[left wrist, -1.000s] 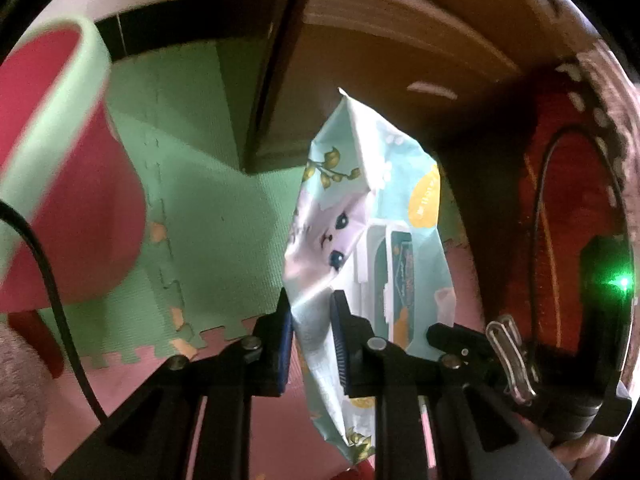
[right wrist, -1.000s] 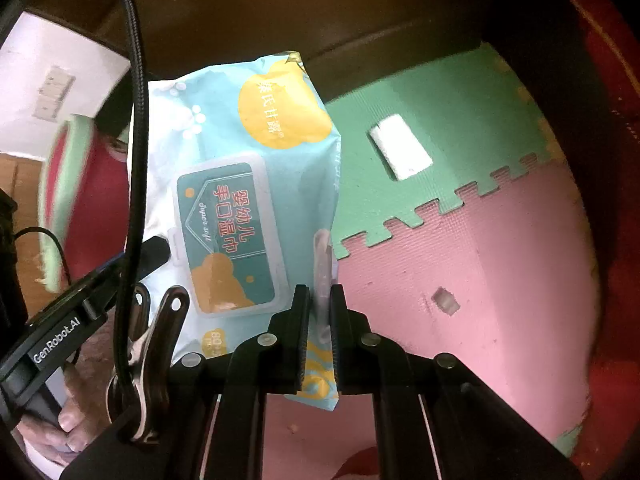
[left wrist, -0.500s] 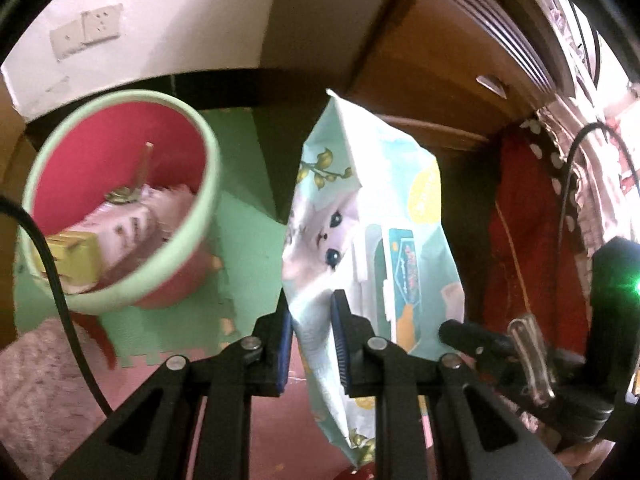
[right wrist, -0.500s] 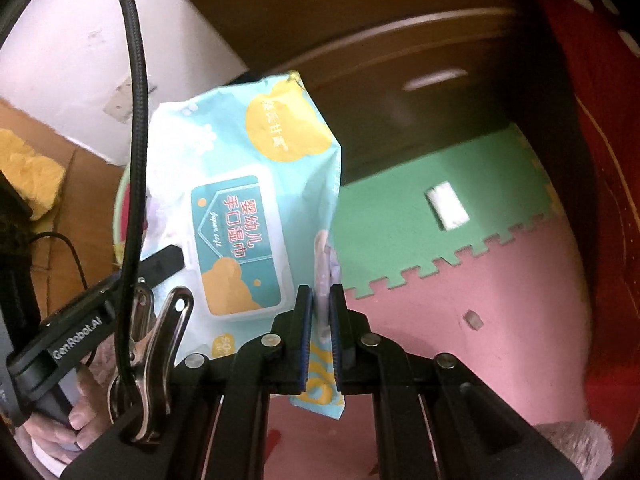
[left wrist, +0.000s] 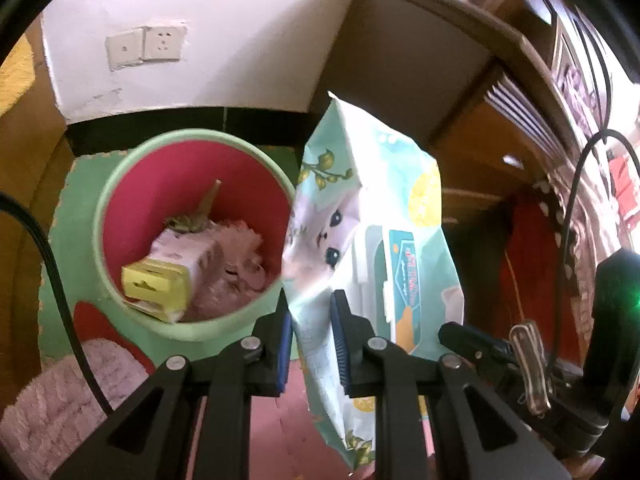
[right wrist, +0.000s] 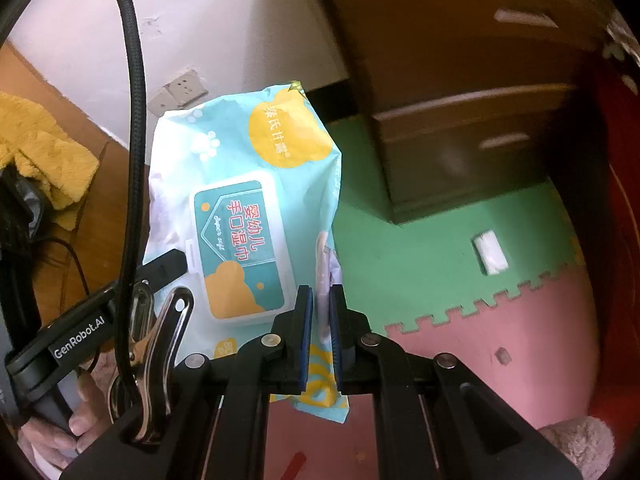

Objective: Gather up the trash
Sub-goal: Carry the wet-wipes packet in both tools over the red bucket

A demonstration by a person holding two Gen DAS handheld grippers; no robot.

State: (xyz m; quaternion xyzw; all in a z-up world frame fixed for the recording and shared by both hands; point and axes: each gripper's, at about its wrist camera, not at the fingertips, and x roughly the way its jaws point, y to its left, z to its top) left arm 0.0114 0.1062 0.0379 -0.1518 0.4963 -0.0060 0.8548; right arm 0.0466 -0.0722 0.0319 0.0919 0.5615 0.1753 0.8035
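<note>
Teal wet-wipe pack (left wrist: pixel 372 240), clamped by left hand-held gripper (left wrist: pixel 310 320) and right hand-held gripper (right wrist: pixel 320 312) (opposite edges); green-rimmed bin (left wrist: pixel 120 184) centre-left.

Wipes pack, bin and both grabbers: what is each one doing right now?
wipes pack: held up off the floor, its plastic flap shut
left gripper: shut on one edge of the pack
right gripper: shut on the other edge
bin: upright, open, trash inside
white scrap: lying on the green mat
</note>
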